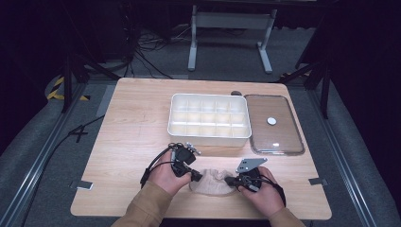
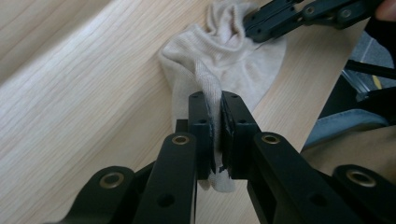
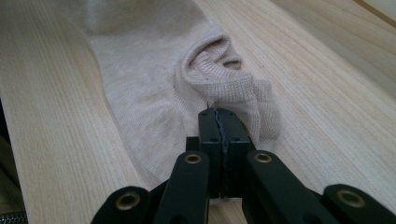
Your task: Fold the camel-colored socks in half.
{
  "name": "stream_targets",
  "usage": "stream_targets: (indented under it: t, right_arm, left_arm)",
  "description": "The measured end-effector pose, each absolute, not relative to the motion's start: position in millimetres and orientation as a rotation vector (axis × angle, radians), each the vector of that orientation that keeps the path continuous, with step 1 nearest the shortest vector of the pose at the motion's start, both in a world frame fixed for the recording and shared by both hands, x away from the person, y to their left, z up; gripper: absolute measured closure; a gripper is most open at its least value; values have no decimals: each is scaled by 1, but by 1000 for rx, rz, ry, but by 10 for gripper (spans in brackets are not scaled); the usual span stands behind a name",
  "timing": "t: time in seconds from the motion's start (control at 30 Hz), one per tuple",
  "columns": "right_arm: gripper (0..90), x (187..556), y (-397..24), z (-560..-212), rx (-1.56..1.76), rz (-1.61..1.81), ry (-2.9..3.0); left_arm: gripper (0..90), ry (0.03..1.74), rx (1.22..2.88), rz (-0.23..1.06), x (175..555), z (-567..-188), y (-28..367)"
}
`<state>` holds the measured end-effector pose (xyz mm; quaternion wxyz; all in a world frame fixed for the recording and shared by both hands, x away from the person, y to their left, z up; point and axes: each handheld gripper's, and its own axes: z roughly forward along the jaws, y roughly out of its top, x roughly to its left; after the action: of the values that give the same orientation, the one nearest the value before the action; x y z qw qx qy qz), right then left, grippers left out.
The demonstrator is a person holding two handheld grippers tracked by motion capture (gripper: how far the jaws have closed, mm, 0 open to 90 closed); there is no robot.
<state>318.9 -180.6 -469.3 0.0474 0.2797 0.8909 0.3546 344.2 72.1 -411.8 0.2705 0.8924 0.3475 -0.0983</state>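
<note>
A pale beige sock (image 1: pixel 212 181) lies on the near part of the wooden table (image 1: pixel 127 127), between the person's two hands. It is a short ankle sock of fine ribbed knit, soft and rumpled, with a thicker ribbed cuff (image 3: pixel 219 74) that curls open into a small mouth. Its body spreads flat on the wood while the edges bunch up where they are pinched.

The left gripper (image 1: pixel 195 176) holds the sock's left end: in the left gripper view its jaws are nearly together with a fold of the knit (image 2: pixel 211 91) squeezed between them. The right gripper (image 1: pixel 230 180) grips the right end; in the right gripper view its jaws are pressed tight together just below the cuff, with fabric caught at their tips.

Farther away on the table sits a white compartmented box (image 1: pixel 208 119), open and divided into small cells. Just right of it lies a clear lid (image 1: pixel 274 124) with a white round dot on it.
</note>
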Motion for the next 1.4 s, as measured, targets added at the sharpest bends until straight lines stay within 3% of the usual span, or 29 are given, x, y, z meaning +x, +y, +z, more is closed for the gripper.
stream_targets:
  t: [1.13, 1.27, 1.4]
  right_arm:
    - [898, 307, -188, -476, 839, 1171, 2644]
    - [893, 307, -189, -476, 839, 1175, 2649]
    - [837, 307, -190, -474, 858, 1166, 2638]
  left_arm:
    - [835, 821, 2365, -311, 354, -431, 15]
    - [689, 795, 2322, -331, 354, -429, 17]
    - [655, 741, 2263, -312, 351, -416, 35]
